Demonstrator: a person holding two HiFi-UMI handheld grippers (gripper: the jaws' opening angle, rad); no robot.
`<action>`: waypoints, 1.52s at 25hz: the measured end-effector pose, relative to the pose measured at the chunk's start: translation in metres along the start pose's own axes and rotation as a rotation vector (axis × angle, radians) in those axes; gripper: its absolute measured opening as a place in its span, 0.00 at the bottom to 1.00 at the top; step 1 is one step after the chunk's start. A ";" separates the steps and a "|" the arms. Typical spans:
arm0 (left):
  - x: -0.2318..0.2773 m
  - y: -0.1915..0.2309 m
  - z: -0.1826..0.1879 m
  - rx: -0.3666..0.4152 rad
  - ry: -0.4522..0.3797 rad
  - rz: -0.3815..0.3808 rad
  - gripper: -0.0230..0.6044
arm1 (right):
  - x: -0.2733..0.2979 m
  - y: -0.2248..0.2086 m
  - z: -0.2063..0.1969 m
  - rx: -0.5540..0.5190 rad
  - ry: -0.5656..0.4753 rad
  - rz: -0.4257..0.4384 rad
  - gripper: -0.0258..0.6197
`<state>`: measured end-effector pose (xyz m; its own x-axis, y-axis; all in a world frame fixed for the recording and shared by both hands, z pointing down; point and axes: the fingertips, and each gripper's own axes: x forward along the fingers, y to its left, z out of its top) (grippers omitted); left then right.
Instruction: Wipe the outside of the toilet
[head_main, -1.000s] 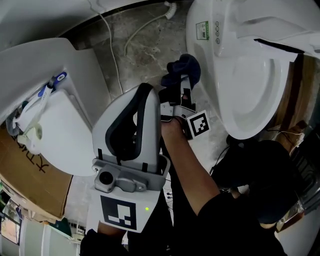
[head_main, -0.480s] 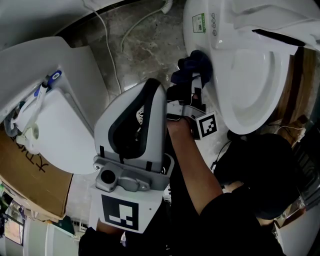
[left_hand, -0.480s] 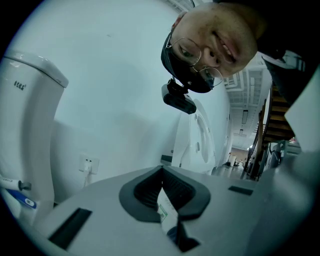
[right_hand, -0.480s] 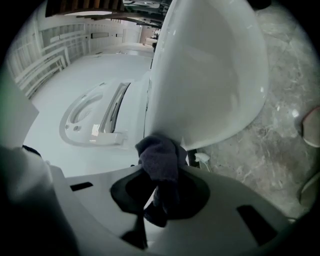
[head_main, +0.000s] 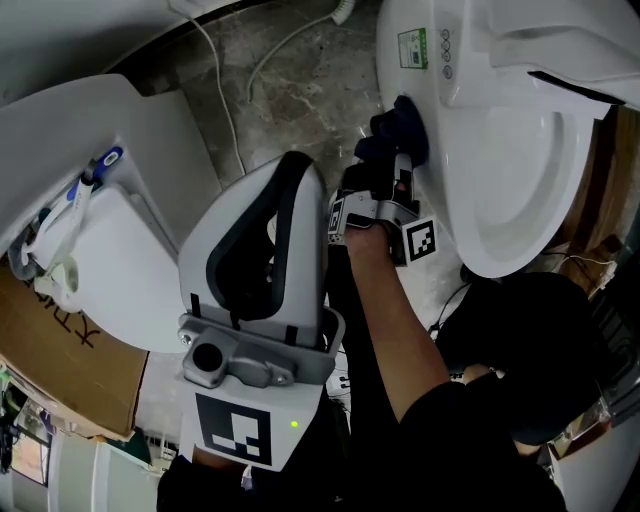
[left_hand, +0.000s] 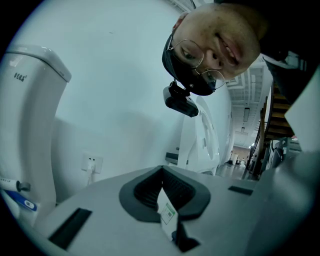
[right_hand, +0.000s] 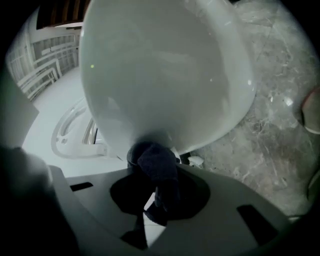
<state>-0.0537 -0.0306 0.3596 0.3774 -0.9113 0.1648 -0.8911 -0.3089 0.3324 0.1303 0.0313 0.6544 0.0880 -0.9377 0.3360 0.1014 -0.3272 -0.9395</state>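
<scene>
Mottled grey stone floor (head_main: 290, 90) runs between two white toilets, with a white cable (head_main: 225, 100) trailing across it. We see the toilet (head_main: 520, 150) on the right from above, its bowl open and a green label (head_main: 412, 48) stuck near the back of its rim. The right gripper (head_main: 400, 168) is clamped on a dark blue cloth (head_main: 395, 130), and the bunched cloth is pressed against the outer left wall of that bowl, below the label. From the right gripper view the cloth (right_hand: 157, 165) stands up out of the right gripper (right_hand: 157, 200) and touches the curved underside of the toilet (right_hand: 165, 75).

The left gripper (head_main: 270, 260) is held apart from the toilet, close under the head camera and pointing upward; in its own view the left gripper (left_hand: 167, 215) has its jaws together with nothing between them.

On the other toilet (head_main: 130, 130), at the left, lies a blue-and-white item (head_main: 95, 175) that we cannot identify. Brown cardboard (head_main: 60, 360) sits just beside it.
</scene>
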 end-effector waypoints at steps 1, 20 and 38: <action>0.001 0.002 -0.002 -0.001 0.000 0.001 0.05 | 0.002 -0.005 0.000 -0.007 0.003 -0.005 0.13; 0.017 0.015 -0.062 -0.014 0.021 -0.023 0.05 | 0.040 -0.096 0.009 -0.036 -0.032 -0.078 0.13; 0.030 0.029 -0.103 -0.012 0.021 -0.060 0.05 | 0.073 -0.189 0.029 -0.026 -0.095 -0.202 0.13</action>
<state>-0.0420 -0.0382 0.4701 0.4350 -0.8854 0.1636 -0.8639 -0.3592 0.3532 0.1459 0.0283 0.8587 0.1618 -0.8380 0.5212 0.1013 -0.5113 -0.8534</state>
